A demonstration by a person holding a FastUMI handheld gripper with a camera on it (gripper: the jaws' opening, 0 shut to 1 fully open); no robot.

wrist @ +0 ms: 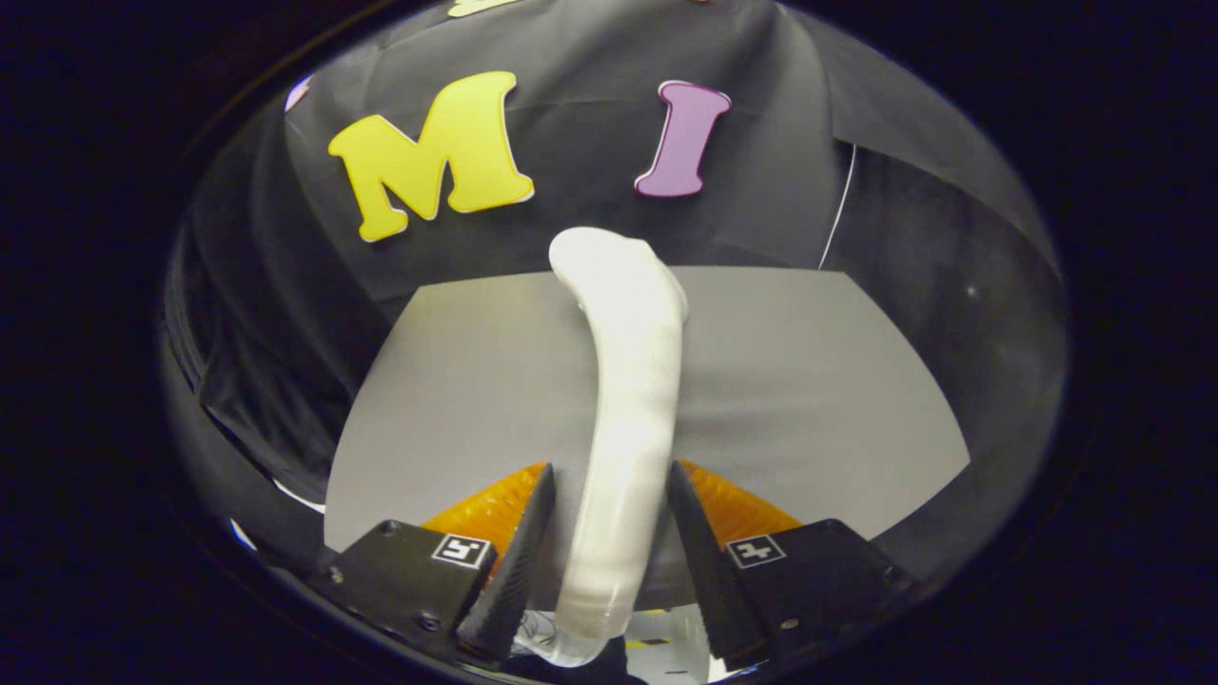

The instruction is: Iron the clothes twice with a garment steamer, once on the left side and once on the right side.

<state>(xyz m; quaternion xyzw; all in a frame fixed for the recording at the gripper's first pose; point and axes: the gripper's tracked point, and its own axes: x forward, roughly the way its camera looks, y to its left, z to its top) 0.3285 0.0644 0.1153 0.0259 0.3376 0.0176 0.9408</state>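
White garment steamer [633,381], held up over the grey surface

It's a smooth, glossy white handle-shaped thing, long and a bit curved, running from between the gripper's fingers out toward the far wall. Its rounded far end bends slightly left. Both finger pads look pressed against its near end.

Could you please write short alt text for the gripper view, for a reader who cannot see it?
A white garment steamer stands gripped between the gripper's two black jaws, its handle rising and curving to a rounded head beyond them. Under it lies a flat grey table surface, with black cloth behind it as the booth's wall.
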